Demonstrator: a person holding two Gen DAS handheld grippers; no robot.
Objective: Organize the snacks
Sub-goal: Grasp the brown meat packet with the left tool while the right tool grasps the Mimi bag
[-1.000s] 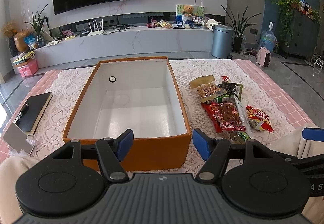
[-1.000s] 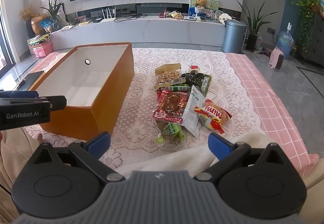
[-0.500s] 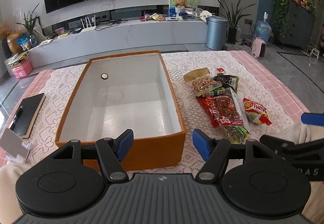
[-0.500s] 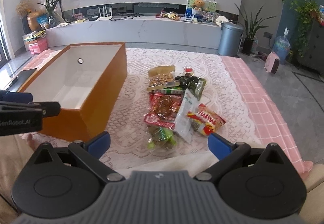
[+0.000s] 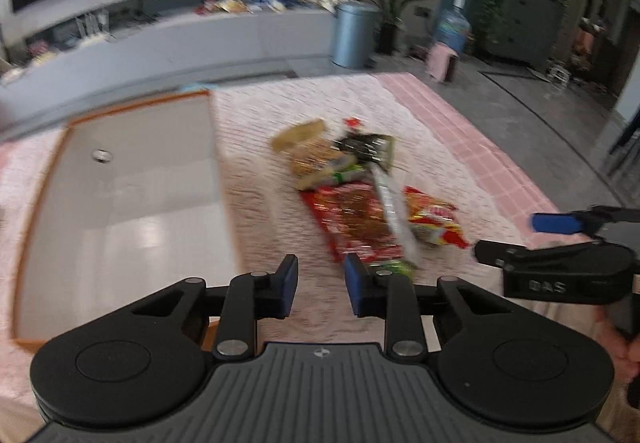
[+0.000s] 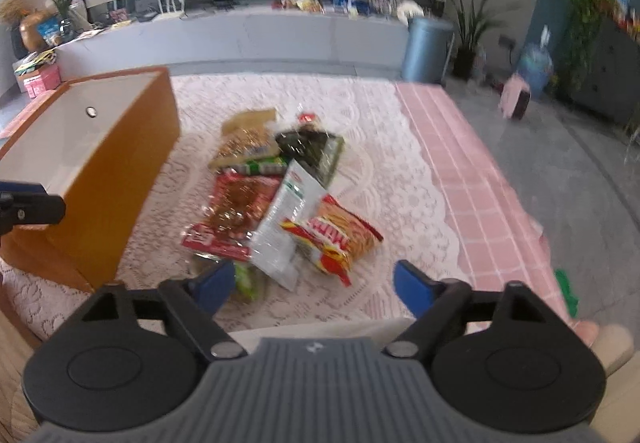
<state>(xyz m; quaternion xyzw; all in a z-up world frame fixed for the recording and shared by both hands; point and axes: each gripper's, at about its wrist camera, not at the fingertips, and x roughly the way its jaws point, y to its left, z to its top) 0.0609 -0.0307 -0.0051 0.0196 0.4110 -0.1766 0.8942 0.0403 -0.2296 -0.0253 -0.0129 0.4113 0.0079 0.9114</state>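
A pile of snack packets [image 6: 276, 195] lies on the lace-covered table, also blurred in the left wrist view [image 5: 360, 199]. It holds a red packet [image 6: 236, 215], a white packet [image 6: 284, 231], a red-yellow packet [image 6: 340, 239] and a dark green one [image 6: 316, 151]. An orange box [image 5: 120, 203] with a white inside stands left of the pile, also in the right wrist view [image 6: 92, 171]. My left gripper [image 5: 318, 285] is open with a narrow gap and empty, near the pile's near end. My right gripper [image 6: 314, 287] is wide open and empty, just short of the pile.
The pink checked tablecloth edge [image 6: 472, 179] runs along the right. Beyond the table are a grey bin [image 6: 426, 47], a long white TV bench [image 6: 240, 31] and potted plants. The right gripper shows at the left wrist view's right side [image 5: 560, 243].
Both grippers moved forward and rightward toward the snack pile. My left gripper's fingers have closed to a narrower gap. The views are blurred by motion.
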